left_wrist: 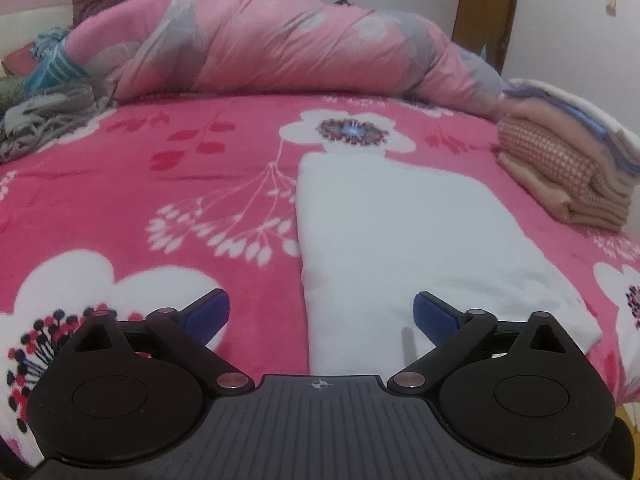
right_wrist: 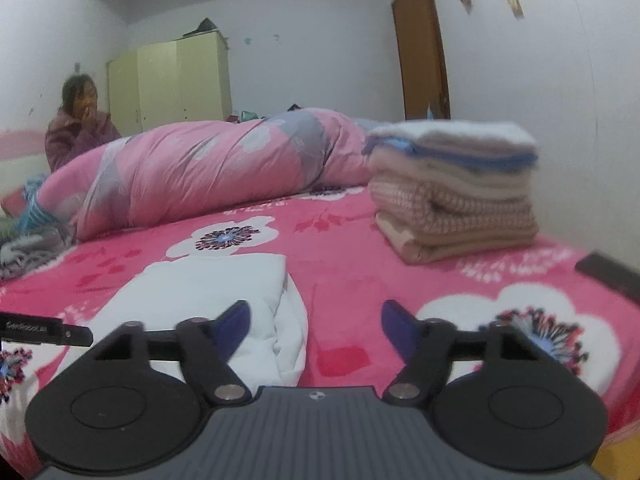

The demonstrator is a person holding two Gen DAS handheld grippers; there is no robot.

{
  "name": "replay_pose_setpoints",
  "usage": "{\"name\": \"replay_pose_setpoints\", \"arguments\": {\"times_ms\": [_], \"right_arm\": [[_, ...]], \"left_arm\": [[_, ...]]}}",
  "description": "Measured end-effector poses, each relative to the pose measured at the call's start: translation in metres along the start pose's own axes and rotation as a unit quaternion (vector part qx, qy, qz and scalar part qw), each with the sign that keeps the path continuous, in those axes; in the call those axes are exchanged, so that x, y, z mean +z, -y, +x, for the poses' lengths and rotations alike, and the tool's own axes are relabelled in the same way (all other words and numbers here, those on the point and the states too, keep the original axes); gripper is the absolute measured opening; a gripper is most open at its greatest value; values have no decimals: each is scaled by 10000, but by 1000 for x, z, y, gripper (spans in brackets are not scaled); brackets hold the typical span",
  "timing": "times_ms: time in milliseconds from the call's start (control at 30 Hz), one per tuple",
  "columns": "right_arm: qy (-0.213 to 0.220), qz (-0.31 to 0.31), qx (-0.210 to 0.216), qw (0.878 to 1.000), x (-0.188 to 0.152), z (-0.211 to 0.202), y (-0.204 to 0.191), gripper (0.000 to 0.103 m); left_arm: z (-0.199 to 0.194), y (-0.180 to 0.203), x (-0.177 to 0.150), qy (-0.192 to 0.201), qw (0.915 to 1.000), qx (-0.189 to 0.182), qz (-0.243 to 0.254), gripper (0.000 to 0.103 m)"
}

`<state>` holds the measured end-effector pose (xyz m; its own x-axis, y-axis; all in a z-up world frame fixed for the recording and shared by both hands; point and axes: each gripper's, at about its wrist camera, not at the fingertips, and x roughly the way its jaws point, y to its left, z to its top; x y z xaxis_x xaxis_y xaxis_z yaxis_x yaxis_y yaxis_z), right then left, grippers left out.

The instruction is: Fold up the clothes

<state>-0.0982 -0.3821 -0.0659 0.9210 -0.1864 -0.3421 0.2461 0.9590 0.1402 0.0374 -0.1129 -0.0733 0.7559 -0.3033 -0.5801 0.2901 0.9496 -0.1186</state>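
- The left gripper [left_wrist: 321, 314] is spread wide and empty, low over the near left edge of the white cloth [left_wrist: 404, 236].
- The right gripper [right_wrist: 315, 326] also gapes empty, by the cloth's right fold.
- The cloth lies folded lengthwise on the pink bedspread [left_wrist: 120, 184].
- A folded stack [right_wrist: 452, 188] sits to the right, apart from the cloth.

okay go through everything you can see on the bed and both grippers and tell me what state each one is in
Left gripper: open, holding nothing.
Right gripper: open, holding nothing.
White garment: folded into a long strip, lying flat.
Stack of clothes: folded, piled neatly.
Pink quilt: rolled up in a heap.
Grey cloth: crumpled, unfolded.
Wardrobe: doors shut.
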Motion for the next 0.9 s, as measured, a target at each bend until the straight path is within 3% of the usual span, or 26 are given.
{"name": "replay_pose_setpoints", "arguments": {"times_ms": [133,200,333,467,700,900], "right_arm": [[-103,561,277,9980,-4,12,19,38],[-227,847,513,9948,-9,19,27,31],[-444,1154,886,9884,-18,31,36,27],[-522,1170,1079,9859,-22,41,42,22],[-644,1150,1349,9821,-25,65,51,7],[-897,1038,1661,9765,-25,84,47,1]], "left_arm": [[-4,19,10,343,9982,-358,344,90],[-5,28,15,514,9959,-537,516,85],[6,62,16,455,9888,-1072,931,76],[25,90,8,223,9817,-1372,1304,66],[43,116,-4,177,9712,-1421,1902,61],[46,117,-9,218,9679,-1379,2092,62]]}}
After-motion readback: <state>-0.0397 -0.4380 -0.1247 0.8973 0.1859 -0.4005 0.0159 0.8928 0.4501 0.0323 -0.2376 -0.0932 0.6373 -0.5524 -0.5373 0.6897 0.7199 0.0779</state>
